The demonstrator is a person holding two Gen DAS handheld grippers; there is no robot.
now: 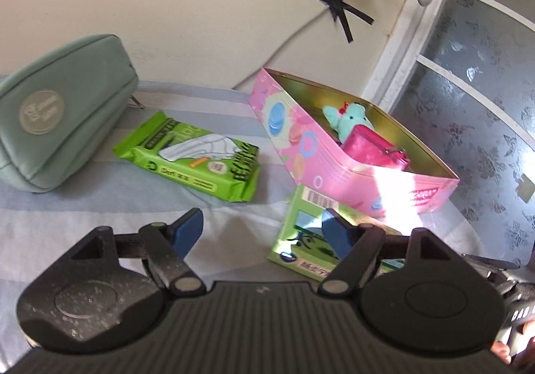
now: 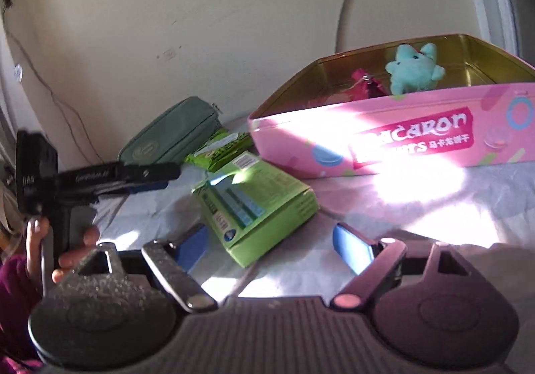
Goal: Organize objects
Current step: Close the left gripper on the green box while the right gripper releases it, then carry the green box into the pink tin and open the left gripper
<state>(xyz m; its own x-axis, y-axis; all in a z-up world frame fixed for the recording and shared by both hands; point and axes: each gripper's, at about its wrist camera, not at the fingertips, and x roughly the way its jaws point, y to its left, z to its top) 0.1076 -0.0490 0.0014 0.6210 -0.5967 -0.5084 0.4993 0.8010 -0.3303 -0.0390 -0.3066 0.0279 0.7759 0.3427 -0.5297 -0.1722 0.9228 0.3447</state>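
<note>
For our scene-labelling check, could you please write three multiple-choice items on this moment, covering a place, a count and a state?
1. Where is the teal plush toy?
A. inside the pink tin
B. on the green wipes pack
C. on the mint pouch

2. How many things lie inside the tin?
A. none
B. two
C. five

3. How is the right gripper?
A. shut on the green box
B. open, holding nothing
C. shut on the toy

Answers: 1 A, the toy rises above the tin's wall; 2 B, toy and pink purse; 3 B, the fingers stand apart, gripping nothing.
</note>
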